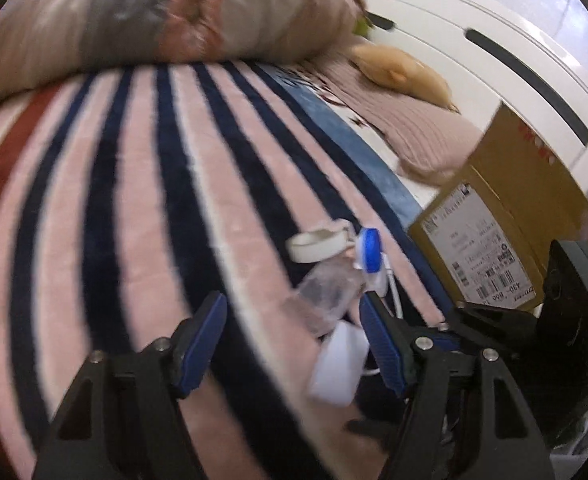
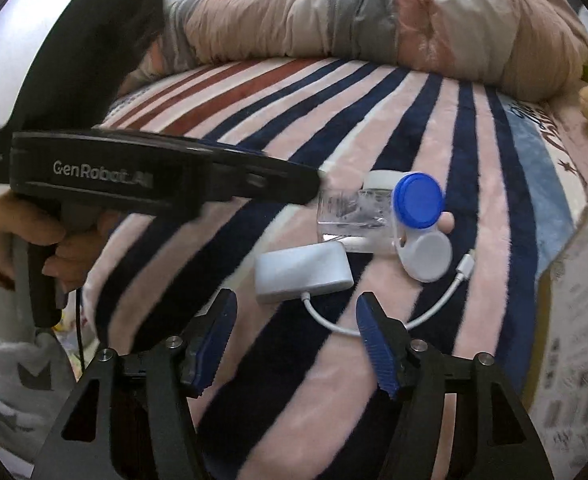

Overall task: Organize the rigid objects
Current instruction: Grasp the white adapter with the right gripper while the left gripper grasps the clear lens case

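A clear plastic bottle [image 2: 350, 212] lies on the striped blanket [image 2: 374, 100] with a blue-lidded white device [image 2: 418, 200], a white ring [image 2: 382, 180] and a white power bank [image 2: 304, 270] with a short white cable [image 2: 434, 312]. My right gripper [image 2: 294, 312] is open, just short of the power bank. My left gripper [image 1: 294, 312] is open, its jaws on either side of the bottle [image 1: 330, 292] and above the power bank [image 1: 338, 364]. Its black body [image 2: 133, 176] shows in the right wrist view, reaching toward the bottle. The blue lid [image 1: 370, 250] and the ring [image 1: 318, 242] lie beyond it.
A cardboard box [image 1: 494, 220] with a shipping label stands at the bed's right edge. A rolled quilt [image 2: 374, 20] lies across the far side. A pink pillow [image 1: 426, 136] and a yellow plush toy [image 1: 402, 68] lie by the white headboard [image 1: 494, 40].
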